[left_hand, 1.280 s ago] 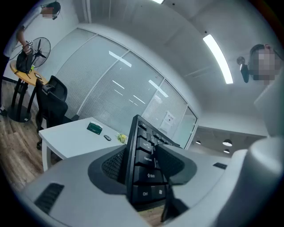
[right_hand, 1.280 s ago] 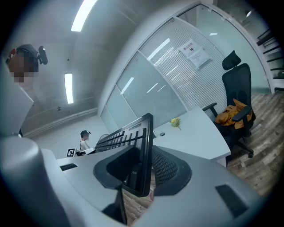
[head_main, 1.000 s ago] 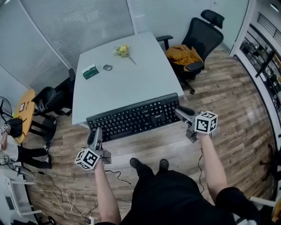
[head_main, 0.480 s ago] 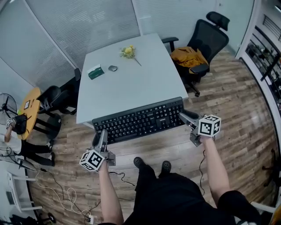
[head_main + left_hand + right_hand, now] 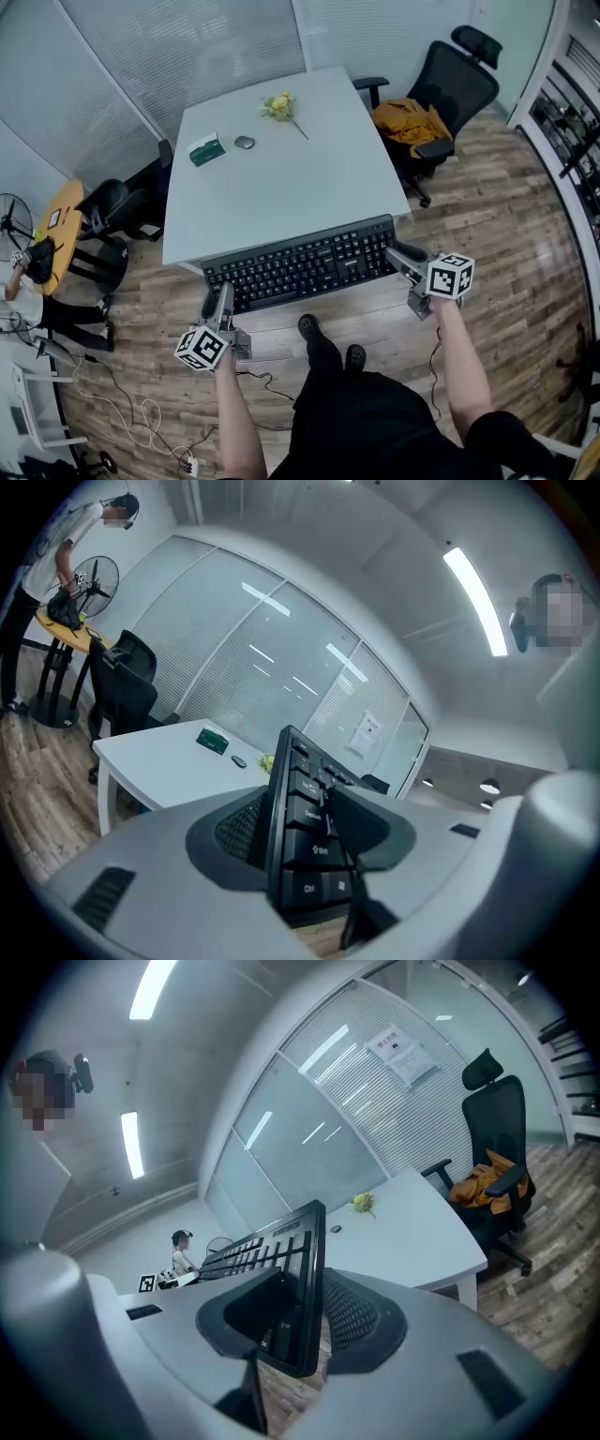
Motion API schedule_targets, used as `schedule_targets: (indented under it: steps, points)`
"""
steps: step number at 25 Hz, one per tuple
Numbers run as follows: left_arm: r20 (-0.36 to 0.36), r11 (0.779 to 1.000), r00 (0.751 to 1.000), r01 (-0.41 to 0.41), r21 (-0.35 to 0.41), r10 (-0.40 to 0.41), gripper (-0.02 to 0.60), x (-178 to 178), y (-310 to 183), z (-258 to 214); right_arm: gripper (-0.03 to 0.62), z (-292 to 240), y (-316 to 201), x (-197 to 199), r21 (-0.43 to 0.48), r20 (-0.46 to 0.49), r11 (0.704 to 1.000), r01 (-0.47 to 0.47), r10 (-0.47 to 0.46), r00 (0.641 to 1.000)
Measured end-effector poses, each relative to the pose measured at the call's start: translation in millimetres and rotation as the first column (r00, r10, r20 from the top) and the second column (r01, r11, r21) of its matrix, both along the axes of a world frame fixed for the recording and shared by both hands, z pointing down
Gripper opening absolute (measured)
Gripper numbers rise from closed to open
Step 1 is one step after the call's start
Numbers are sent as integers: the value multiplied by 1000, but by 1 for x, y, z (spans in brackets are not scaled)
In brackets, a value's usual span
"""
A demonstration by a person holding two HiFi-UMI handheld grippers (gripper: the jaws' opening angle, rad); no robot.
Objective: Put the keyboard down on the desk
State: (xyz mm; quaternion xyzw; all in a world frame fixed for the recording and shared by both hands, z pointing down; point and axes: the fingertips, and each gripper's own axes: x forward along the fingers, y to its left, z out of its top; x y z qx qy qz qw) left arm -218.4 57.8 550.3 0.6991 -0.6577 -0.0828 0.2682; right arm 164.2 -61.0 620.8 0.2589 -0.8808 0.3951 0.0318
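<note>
A black keyboard (image 5: 300, 264) hangs level between my two grippers, over the near edge of the white desk (image 5: 281, 187). My left gripper (image 5: 223, 294) is shut on the keyboard's left end. My right gripper (image 5: 397, 253) is shut on its right end. In the left gripper view the keyboard (image 5: 305, 841) stands edge-on between the jaws of the left gripper (image 5: 302, 860), keys facing right. The right gripper view shows the keyboard (image 5: 298, 1269) clamped the same way in the right gripper (image 5: 298, 1326). Whether the keyboard touches the desk I cannot tell.
On the far half of the desk lie a green box (image 5: 207, 150), a small mouse (image 5: 245, 142) and yellow flowers (image 5: 280, 106). A black office chair (image 5: 450, 89) with an orange jacket (image 5: 411, 120) stands to the right. Another black chair (image 5: 117, 208) and cables (image 5: 141, 412) are at the left.
The keyboard and both grippers sit a little lower and further right in the head view, and slightly nearer the desk's front edge. Both grips hold as before.
</note>
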Motion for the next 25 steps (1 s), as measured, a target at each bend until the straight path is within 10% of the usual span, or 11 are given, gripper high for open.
schedule_targets:
  steps: [25]
  points:
    - [-58,999,998,-22,-25,21,193,-120,-129,50,150,33,-114,-113,-42,-62,998,-55,52,997]
